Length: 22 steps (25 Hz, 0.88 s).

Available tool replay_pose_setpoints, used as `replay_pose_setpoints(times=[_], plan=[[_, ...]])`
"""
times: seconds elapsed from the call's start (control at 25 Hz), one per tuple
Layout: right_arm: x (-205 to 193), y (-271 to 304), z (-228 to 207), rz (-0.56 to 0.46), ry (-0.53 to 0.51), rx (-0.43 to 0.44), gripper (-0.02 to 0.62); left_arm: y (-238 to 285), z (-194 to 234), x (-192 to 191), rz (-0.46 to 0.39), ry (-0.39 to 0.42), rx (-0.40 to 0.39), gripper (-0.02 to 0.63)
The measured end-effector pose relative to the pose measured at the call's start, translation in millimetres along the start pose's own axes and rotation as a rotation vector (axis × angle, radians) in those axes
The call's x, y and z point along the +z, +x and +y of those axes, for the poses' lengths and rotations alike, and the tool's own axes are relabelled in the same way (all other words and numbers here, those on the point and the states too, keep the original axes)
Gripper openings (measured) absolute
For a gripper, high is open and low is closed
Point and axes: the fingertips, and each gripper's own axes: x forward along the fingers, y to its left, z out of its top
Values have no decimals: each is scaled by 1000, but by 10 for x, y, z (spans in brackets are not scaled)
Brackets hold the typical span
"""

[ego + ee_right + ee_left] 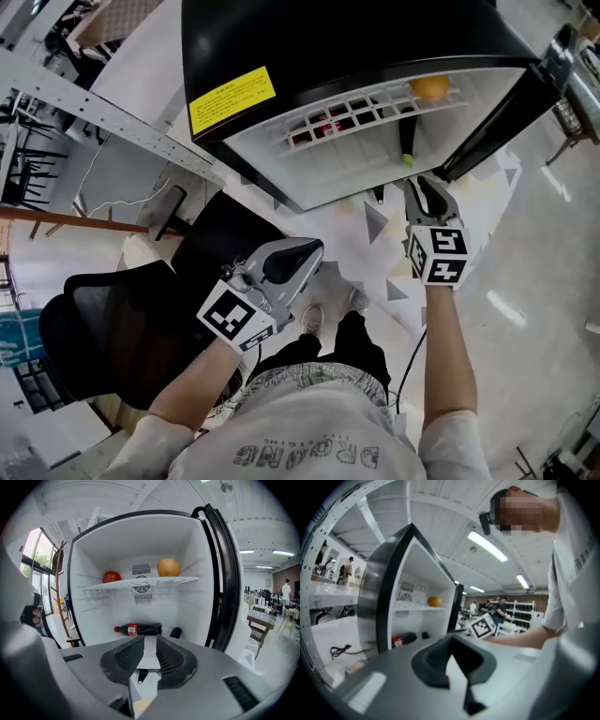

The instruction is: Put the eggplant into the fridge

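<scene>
The black mini fridge [356, 37] stands open in front of me. The dark eggplant [407, 141] lies on the fridge floor at the right, its green stem towards the door; in the right gripper view the eggplant [176, 632] shows as a dark end beside a cola bottle [140, 629]. My right gripper [417, 180] hovers just outside the opening, its jaws a narrow gap apart with nothing between them [149, 639]. My left gripper [314, 248] hangs lower and to the left, away from the fridge, its jaws together and empty [451, 641].
A white wire shelf [140, 583] holds a red apple [112, 576] and an orange [168, 567]. The fridge door [497, 122] stands open at the right. A black office chair [112, 319] is at my left. People stand far back in the room.
</scene>
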Motion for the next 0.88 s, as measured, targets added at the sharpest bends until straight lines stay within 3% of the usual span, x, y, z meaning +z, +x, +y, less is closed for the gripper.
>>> replay_pose_setpoints(times=[0.88], plan=[[272, -937, 648, -87, -8, 54, 7, -297, -198, 201, -53, 30, -45, 8]])
